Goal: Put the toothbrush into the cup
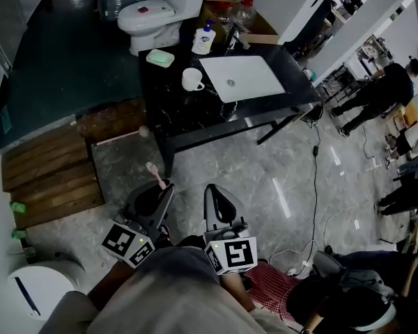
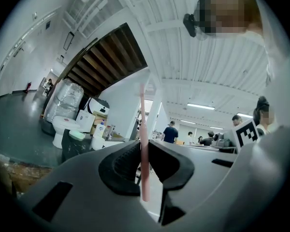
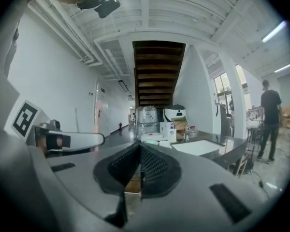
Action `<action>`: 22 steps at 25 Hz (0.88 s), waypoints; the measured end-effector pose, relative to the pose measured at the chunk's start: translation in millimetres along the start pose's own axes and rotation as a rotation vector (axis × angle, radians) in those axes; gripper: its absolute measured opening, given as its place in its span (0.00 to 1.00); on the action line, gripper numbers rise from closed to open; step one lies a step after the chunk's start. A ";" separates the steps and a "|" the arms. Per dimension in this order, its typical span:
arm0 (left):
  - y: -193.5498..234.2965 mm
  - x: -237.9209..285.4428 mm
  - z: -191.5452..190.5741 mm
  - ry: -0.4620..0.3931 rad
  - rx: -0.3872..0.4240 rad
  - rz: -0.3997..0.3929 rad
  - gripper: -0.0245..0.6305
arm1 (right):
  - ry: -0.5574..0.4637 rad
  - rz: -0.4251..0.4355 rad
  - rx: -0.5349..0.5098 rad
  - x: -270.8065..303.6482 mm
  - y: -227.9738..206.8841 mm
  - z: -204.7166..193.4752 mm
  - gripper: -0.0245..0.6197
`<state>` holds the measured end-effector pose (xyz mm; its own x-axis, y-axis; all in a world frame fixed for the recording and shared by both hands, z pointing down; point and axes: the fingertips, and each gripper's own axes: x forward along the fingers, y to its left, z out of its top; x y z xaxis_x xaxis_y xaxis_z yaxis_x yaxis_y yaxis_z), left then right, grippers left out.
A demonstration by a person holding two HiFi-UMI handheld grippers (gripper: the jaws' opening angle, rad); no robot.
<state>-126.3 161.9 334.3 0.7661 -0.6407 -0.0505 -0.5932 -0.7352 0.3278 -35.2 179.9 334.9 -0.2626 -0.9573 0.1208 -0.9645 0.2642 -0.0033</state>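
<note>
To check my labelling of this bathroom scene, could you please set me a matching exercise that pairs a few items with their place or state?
Things:
1. toothbrush
2. cup
3. soap dish
4. right gripper

Places or states:
A. jaws together, nothing between them
B. pale green, on the black counter
C. clamped in the left gripper
D. white, beside the sink basin

Pairs: 1-C, 2-D, 3-B, 4-A

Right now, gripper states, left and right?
Left gripper: closed on the thin pink plastic toothbrush.
Right gripper: closed, nothing between its jaws.
</note>
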 end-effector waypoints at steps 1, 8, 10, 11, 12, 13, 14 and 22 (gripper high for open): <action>3.4 0.8 0.5 0.000 -0.001 0.000 0.12 | 0.002 0.001 -0.001 3.1 0.6 -0.6 0.05; 13.4 17.0 2.0 0.011 -0.009 -0.020 0.12 | 0.010 -0.014 0.010 18.2 -8.2 -1.0 0.05; 15.5 23.2 2.0 0.015 -0.008 -0.024 0.12 | 0.009 -0.014 0.017 23.5 -12.1 -1.0 0.05; 16.7 27.1 1.9 0.017 -0.009 -0.025 0.12 | 0.009 -0.014 0.019 26.0 -14.5 -0.8 0.05; 18.5 31.3 2.2 0.019 -0.008 -0.025 0.12 | 0.008 -0.014 0.021 29.2 -17.0 -0.3 0.05; 21.1 35.5 3.1 0.022 -0.007 -0.024 0.12 | 0.008 -0.013 0.024 33.3 -19.5 0.4 0.05; 24.1 39.6 4.3 0.024 -0.006 -0.022 0.12 | 0.007 -0.011 0.028 38.0 -21.8 1.1 0.05; 50.9 81.0 9.7 0.037 0.002 -0.017 0.12 | -0.003 0.006 0.045 83.1 -47.9 3.9 0.05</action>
<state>-96.8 70.4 337.7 0.7845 -0.6197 -0.0209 -0.5808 -0.7463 0.3251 -10.9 87.2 341.2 -0.2689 -0.9559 0.1181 -0.9631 0.2648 -0.0488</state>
